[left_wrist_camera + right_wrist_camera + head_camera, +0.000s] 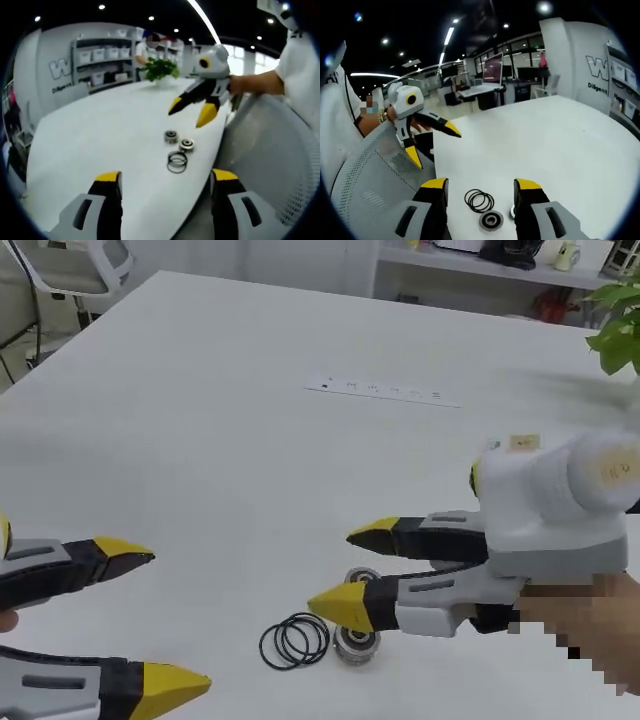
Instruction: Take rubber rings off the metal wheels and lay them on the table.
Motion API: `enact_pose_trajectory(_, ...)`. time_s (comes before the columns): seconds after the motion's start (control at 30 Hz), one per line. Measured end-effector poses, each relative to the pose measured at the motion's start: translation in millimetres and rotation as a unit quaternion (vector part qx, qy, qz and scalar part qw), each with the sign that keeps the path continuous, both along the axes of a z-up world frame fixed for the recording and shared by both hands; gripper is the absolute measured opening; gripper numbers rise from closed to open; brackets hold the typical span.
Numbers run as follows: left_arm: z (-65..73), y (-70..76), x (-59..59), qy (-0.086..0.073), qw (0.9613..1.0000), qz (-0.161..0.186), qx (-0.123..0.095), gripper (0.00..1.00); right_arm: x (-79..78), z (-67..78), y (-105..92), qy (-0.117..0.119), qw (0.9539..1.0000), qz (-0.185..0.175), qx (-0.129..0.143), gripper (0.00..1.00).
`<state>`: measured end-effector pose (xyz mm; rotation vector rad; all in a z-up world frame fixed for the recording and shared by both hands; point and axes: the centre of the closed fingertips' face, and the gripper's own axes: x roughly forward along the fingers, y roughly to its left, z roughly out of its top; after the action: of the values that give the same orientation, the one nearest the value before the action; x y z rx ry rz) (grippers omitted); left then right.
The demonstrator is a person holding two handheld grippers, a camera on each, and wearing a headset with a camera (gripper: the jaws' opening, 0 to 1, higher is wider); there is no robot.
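Here both grippers hang over the white table [250, 420] with nothing held: the left gripper [178, 620] has its jaws spread wide, and the right gripper [332, 568], likewise spread, is close above the two metal wheels [357, 642]. Several black rubber rings [294, 639] lie overlapping flat on the table, just beside the nearer wheel.

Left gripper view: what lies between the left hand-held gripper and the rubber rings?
Only bare white table separates the left hand-held gripper from the rubber rings, in the left gripper view.

White table [200, 390] bears rubber rings [294, 640] beside two metal wheels [356, 644].
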<state>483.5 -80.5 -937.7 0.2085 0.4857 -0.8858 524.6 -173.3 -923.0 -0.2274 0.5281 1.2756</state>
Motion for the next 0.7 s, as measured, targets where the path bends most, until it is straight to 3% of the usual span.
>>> enact_pose_trajectory(0.33,0.8,2.9,1.0,-0.001,1.0000,-0.002,0.006,0.76,0.7,37.4,-29.3,-0.033,0.9982,-0.033,0.039,0.64)
enact_pose_trajectory(0.6,6.8,3.5,1.1,-0.008,1.0000,0.003,-0.002,0.80,-2.7,54.2,-57.3,-0.045,0.9955,-0.054,0.063,0.74)
enact_pose_trajectory(0.7,7.3,4.1,0.7,-0.009,0.9999,0.006,-0.005,0.81,0.3,54.3,-70.0,-0.050,0.9937,-0.072,0.070,0.79)
